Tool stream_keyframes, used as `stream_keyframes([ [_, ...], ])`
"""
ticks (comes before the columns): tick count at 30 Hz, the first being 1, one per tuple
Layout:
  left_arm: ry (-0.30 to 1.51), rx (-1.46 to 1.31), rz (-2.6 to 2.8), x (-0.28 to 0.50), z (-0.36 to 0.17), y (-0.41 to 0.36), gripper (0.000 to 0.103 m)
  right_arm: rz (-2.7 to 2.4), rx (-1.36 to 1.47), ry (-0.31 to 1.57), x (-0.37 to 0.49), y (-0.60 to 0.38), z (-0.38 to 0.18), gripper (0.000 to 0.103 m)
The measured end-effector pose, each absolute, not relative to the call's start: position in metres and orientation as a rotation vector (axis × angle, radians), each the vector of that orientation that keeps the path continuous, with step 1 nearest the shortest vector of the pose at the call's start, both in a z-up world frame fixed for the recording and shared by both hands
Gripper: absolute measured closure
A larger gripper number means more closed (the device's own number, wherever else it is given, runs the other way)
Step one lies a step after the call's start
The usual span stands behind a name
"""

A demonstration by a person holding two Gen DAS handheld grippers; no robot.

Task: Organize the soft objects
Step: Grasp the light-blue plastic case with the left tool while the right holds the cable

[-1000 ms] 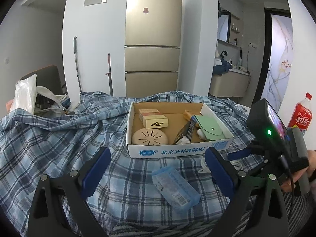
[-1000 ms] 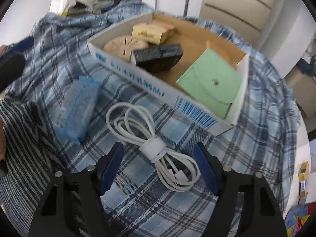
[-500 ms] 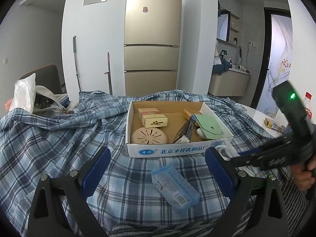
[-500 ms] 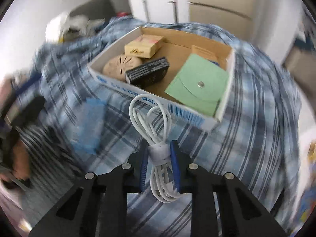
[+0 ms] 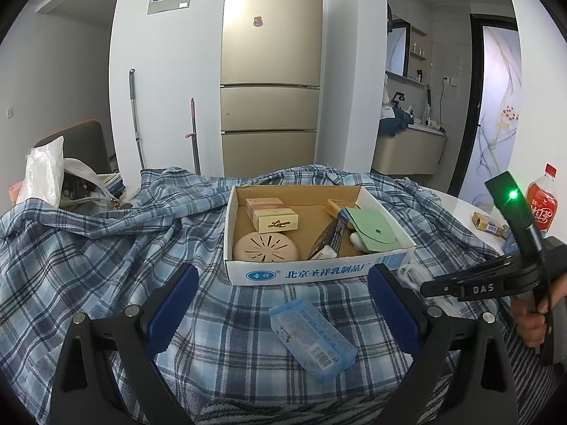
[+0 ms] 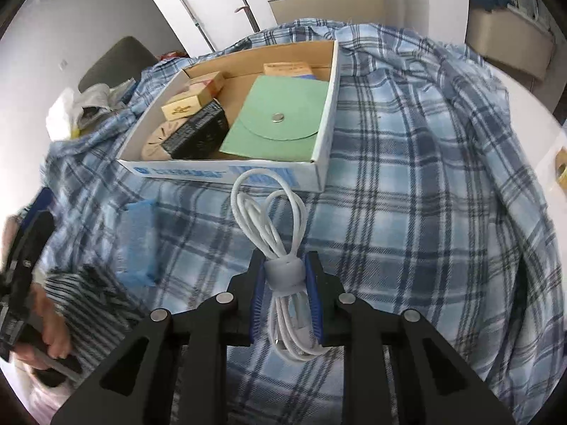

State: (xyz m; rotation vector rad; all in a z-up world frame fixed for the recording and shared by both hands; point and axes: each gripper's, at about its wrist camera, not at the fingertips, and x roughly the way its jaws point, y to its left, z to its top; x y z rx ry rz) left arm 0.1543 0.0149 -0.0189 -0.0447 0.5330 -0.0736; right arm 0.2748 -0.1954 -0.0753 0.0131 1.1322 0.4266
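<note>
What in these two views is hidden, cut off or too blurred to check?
- Left wrist view: most of the white cable is hidden behind the left tongs' right finger.
- Left wrist view: the white item in the cardboard box sits partly under the green pouch; unidentifiable.
- Right wrist view: the blue packet is blurred, label unreadable.
- Right wrist view: the cable's lower end is hidden behind the right tongs.

The left camera looked low and level across the tabletop; the right looked steeply down, closer. Both saw the cardboard box (image 5: 312, 272) (image 6: 226, 171).
</note>
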Motion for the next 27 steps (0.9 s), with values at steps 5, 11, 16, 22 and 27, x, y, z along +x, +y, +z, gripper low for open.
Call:
stream_keyframes([
  [5, 0.544, -0.045, -0.071, 0.155, -0.019, 0.014, 0.005, 0.442, -0.003, 1.146, 0.28, -0.194, -0.082, 0.082],
  [11, 0.584, -0.046, -0.11, 0.159, -0.023, 0.011, 0.008, 0.42, -0.101, 1.11, 0.272, -0.182, -0.086, 0.082],
  [16, 0.603, -0.041, -0.109, 0.162, -0.024, 0.009, 0.009, 0.374, -0.13, 0.998, 0.259, -0.183, -0.067, 0.084],
  [22, 0.658, -0.054, -0.083, 0.166, -0.026, 0.008, 0.009, 0.432, 0.036, 0.9, 0.246, -0.194, -0.038, 0.084],
  [27, 0.721, -0.095, -0.08, 0.172, -0.034, 0.005, 0.009, 0.3, -0.008, 0.758, 0.241, -0.193, -0.041, 0.084],
])
